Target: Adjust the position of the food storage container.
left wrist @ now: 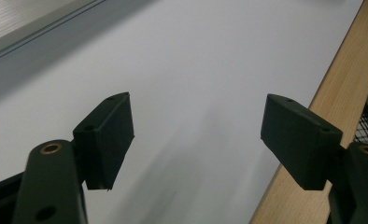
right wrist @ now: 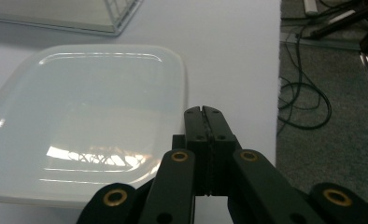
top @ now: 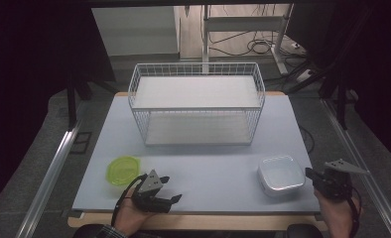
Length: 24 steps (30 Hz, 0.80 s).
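since my table (top: 203,163) is big and my wire basket (top: 197,101) sits at the far side, i should go slow. my white box (top: 281,174) waits near the right edge, just beside my right hand-held gripper (right wrist: 204,111), which is pinched tight on nothing. i must open it before grabbing. my left hand-held gripper (left wrist: 197,135) is wide, near the green lid (top: 123,170).

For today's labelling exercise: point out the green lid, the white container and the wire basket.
green lid (top: 123,170), high view, centre of its top
white container (top: 281,174), high view, middle of its inner floor
wire basket (top: 197,109), high view, front top rim
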Each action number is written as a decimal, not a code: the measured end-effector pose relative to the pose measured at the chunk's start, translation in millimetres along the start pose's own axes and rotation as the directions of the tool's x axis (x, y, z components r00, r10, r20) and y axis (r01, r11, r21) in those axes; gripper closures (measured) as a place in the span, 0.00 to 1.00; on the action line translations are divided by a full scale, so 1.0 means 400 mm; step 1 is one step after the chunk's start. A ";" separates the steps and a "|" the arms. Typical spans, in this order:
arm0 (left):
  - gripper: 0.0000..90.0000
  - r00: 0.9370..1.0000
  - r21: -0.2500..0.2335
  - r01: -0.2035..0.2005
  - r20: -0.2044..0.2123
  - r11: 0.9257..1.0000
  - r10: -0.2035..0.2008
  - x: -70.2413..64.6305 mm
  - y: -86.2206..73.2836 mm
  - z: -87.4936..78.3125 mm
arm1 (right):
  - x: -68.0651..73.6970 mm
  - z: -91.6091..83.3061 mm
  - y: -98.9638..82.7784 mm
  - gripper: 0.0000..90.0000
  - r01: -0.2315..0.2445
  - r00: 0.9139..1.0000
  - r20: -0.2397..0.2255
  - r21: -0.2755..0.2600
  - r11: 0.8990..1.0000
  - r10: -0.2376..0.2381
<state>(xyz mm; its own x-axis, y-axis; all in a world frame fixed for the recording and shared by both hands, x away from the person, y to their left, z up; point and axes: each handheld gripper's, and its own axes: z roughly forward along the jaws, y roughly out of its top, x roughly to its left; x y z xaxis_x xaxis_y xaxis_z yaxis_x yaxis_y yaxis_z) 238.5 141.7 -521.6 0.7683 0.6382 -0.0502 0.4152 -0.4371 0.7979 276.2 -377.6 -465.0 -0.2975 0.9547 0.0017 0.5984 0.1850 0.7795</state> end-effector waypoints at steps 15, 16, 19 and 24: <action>0.28 1.000 0.022 -0.016 0.003 1.000 0.016 -0.004 0.000 0.007 | 0.007 0.014 -0.004 1.00 -0.006 0.998 -0.058 0.025 1.000 0.008; 0.28 1.000 0.022 -0.015 0.003 1.000 0.015 -0.004 0.000 0.007 | 0.009 0.015 -0.003 1.00 -0.009 0.998 -0.064 0.026 1.000 0.011; 0.28 1.000 0.025 -0.015 0.003 1.000 0.015 -0.004 -0.001 0.008 | 0.019 0.019 -0.002 1.00 0.000 0.996 -0.087 0.031 1.000 0.002; 0.28 1.000 0.026 -0.012 0.009 1.000 0.012 -0.004 0.000 0.008 | 0.050 0.032 0.002 1.00 0.025 0.990 -0.137 0.039 0.999 -0.019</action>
<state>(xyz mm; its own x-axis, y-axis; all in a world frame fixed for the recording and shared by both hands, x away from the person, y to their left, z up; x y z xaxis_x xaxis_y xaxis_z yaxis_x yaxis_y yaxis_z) 238.8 138.6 -523.5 0.7772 0.6276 -0.0461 0.4188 -0.4611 0.7823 280.1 -355.5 -472.4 -0.4083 0.9100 0.0725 0.6197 0.2180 0.7540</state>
